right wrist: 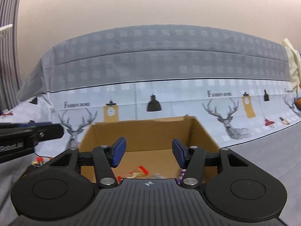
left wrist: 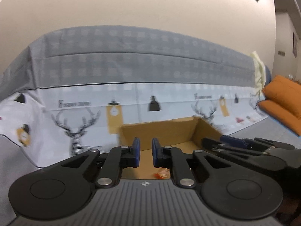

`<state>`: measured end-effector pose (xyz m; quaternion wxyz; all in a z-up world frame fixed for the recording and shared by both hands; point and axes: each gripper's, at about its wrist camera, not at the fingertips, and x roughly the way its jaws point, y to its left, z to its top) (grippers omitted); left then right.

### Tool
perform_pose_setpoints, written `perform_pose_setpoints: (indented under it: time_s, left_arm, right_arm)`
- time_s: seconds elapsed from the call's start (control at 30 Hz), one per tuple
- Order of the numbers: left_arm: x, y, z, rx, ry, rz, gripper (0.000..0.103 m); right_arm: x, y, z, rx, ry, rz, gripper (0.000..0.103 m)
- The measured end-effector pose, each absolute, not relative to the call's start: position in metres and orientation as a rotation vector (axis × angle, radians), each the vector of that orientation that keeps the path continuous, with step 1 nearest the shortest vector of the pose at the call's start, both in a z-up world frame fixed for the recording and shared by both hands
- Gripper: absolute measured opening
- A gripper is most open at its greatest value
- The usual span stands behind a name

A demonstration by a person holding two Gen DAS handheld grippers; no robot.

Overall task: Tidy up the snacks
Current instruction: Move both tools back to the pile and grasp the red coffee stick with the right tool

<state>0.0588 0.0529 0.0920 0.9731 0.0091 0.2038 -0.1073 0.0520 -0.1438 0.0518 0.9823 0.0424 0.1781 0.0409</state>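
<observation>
An open cardboard box (right wrist: 143,131) sits on the grey surface before a sofa; it also shows in the left wrist view (left wrist: 169,130). Snack packets lie in it: a red and yellow one (right wrist: 138,171), a purple one (right wrist: 181,174) and an orange one (left wrist: 160,173). My right gripper (right wrist: 148,153) is open and empty above the box's near side. My left gripper (left wrist: 145,155) has a narrow gap between its pads, with nothing in it, above the box's left part. More snacks (right wrist: 39,160) lie left of the box. The right gripper shows in the left view (left wrist: 244,146).
A sofa under a grey and white deer-print cover (right wrist: 150,94) stands right behind the box. Orange cushions (left wrist: 282,101) lie at the far right. A curtain (right wrist: 7,37) hangs at the far left. The left gripper's body (right wrist: 28,135) reaches in from the left.
</observation>
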Motion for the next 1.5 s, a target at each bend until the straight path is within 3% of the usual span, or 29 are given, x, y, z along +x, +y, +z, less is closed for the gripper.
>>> perform_pose_setpoints:
  time_s: [0.03,0.13,0.23,0.27,0.37,0.6,0.9,1.1,1.37,1.47,1.5]
  left_arm:
    - [0.059,0.064,0.096,0.045,0.409,-0.196,0.014]
    - [0.057,0.106,0.099,0.077,0.407,-0.098,0.014]
    - [0.055,0.154,0.075,0.029,0.486,0.044,0.013]
    - [0.059,0.168,0.069,0.002,0.551,0.132,0.008]
    - [0.059,0.204,0.067,-0.129,0.560,0.184,0.008]
    - [0.070,0.230,0.031,-0.117,0.660,0.212,0.008]
    - [0.087,0.252,0.015,-0.197,0.716,0.232,0.010]
    - [0.099,0.252,0.005,-0.221,0.777,0.210,0.015]
    - [0.106,0.251,0.002,-0.245,0.780,0.222,0.015]
    - [0.109,0.253,0.000,-0.244,0.788,0.226,0.017]
    - [0.110,0.255,0.000,-0.247,0.787,0.230,0.022]
  right_arm:
    - [0.051,-0.139,0.052,0.097,0.356,0.106,0.036]
    - [0.046,-0.120,0.054,0.105,0.338,0.187,0.027]
    - [0.038,-0.100,0.058,0.096,0.310,0.273,0.027]
    - [0.035,-0.091,0.059,0.091,0.303,0.307,0.027]
    - [0.030,-0.064,0.059,0.082,0.298,0.416,0.027]
    - [0.029,0.003,0.036,0.118,0.399,0.580,0.020]
    - [0.082,0.076,-0.018,0.052,0.539,0.489,0.021]
    - [0.121,0.101,-0.055,0.078,0.626,0.433,0.038]
    - [0.159,0.129,-0.083,0.008,0.669,0.470,0.046]
    - [0.162,0.134,-0.087,-0.045,0.648,0.462,0.046]
    - [0.162,0.135,-0.087,-0.057,0.642,0.462,0.040]
